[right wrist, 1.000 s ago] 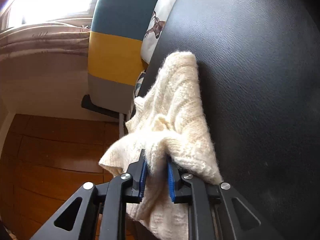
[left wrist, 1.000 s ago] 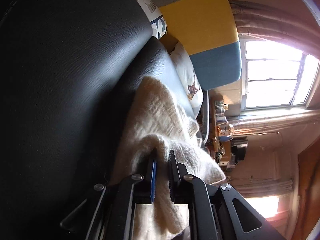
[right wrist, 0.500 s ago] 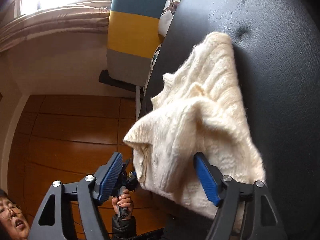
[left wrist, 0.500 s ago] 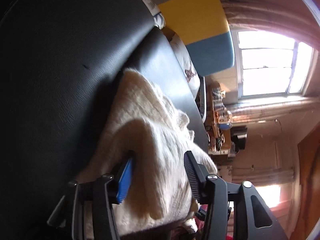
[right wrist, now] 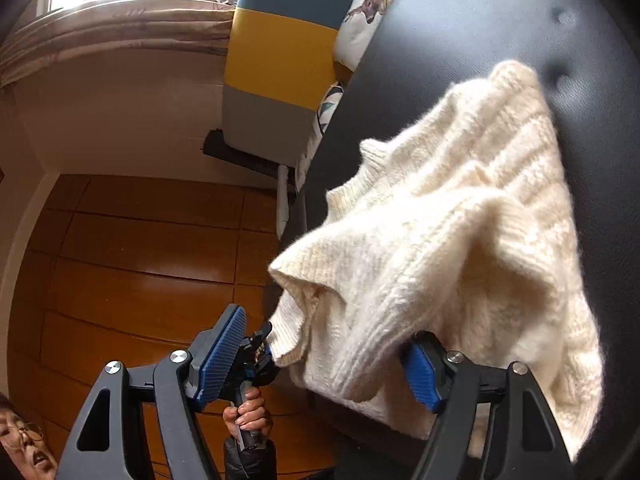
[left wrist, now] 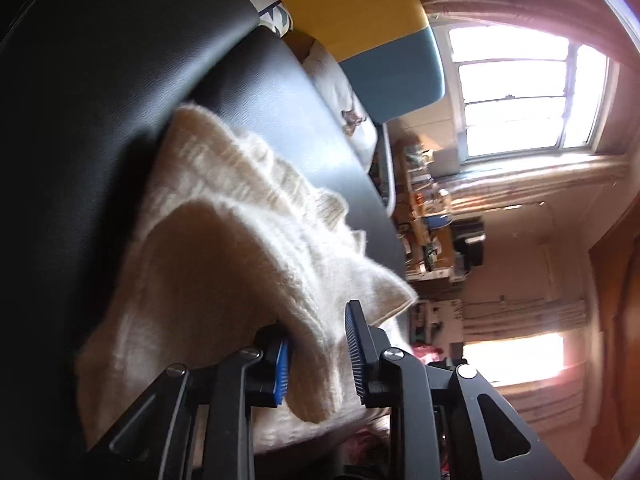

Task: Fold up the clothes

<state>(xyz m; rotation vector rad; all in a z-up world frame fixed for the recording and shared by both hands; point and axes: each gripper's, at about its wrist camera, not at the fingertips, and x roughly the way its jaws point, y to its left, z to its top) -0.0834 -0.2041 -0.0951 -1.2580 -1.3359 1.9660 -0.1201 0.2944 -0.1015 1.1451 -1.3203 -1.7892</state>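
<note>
In the left wrist view, the left gripper (left wrist: 318,354) rises from six o'clock with its blue-padded jaws standing partly apart, a gap on either side of the fold of cream knit sweater (left wrist: 224,248) that droops between them; the cloth brushes the left pad but nothing pinches it. The sweater lies heaped on the black leather sofa (left wrist: 104,80), spreading from the centre toward seven o'clock, one corner pointing to three o'clock. At twelve o'clock stands a yellow and teal cushion (left wrist: 372,28), with a bright window (left wrist: 520,92) at two o'clock and a cluttered shelf (left wrist: 428,216) at three o'clock.

In the right wrist view, the right gripper (right wrist: 326,360) has its jaws spread wide. The sweater (right wrist: 460,248) fills the picture from centre to four o'clock, resting on the sofa (right wrist: 480,20), its lower hem hanging between the pads and covering the tip of the right one; the left pad is clear of it. At seven o'clock a person's hand (right wrist: 248,412) grips a handle, with wooden panelling (right wrist: 120,260) at nine o'clock and the cushion (right wrist: 280,56) at twelve o'clock.
</note>
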